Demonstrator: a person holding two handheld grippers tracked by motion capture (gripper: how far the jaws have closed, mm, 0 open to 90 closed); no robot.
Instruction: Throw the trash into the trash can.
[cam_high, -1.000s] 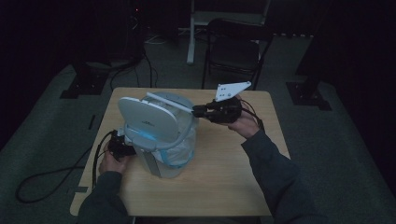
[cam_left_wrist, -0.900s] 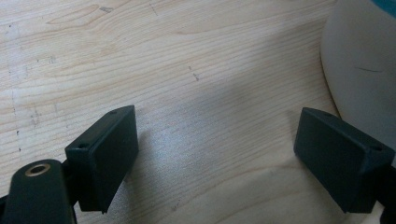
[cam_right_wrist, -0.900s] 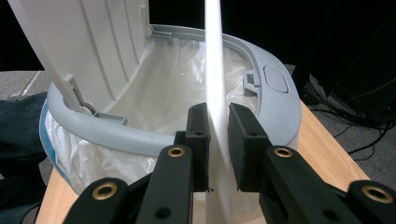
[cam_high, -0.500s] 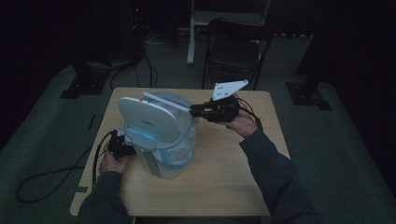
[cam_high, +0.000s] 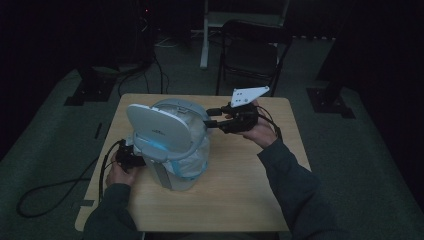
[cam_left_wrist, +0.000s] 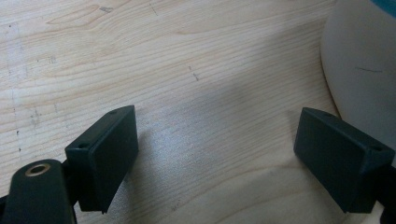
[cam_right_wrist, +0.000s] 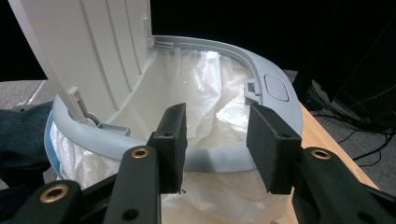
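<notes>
A small white bin (cam_high: 172, 150) stands on the wooden table (cam_high: 240, 200) with its lid (cam_high: 160, 131) raised. A clear bag (cam_right_wrist: 205, 84) lines it under a grey rim ring (cam_right_wrist: 275, 79). My right gripper (cam_high: 207, 120) points at the bin's right rim. Its jaws have just been opening, and in the right gripper view the gripper (cam_right_wrist: 217, 140) stands open just short of the ring, the pads pressing on nothing. My left gripper (cam_high: 131, 156) lies low at the bin's left side. In the left gripper view it (cam_left_wrist: 219, 158) is open over bare wood, with the bin's wall (cam_left_wrist: 364, 65) at the right.
A dark folding chair (cam_high: 250, 50) stands behind the table's far edge. Cables (cam_high: 50, 185) trail off the table's left side onto the floor. A sleeve (cam_right_wrist: 23, 140) shows past the bin in the right gripper view.
The right gripper's jaws stand wider apart at the bin's rim than before. Both hands, the bin and its lid have kept their places.
</notes>
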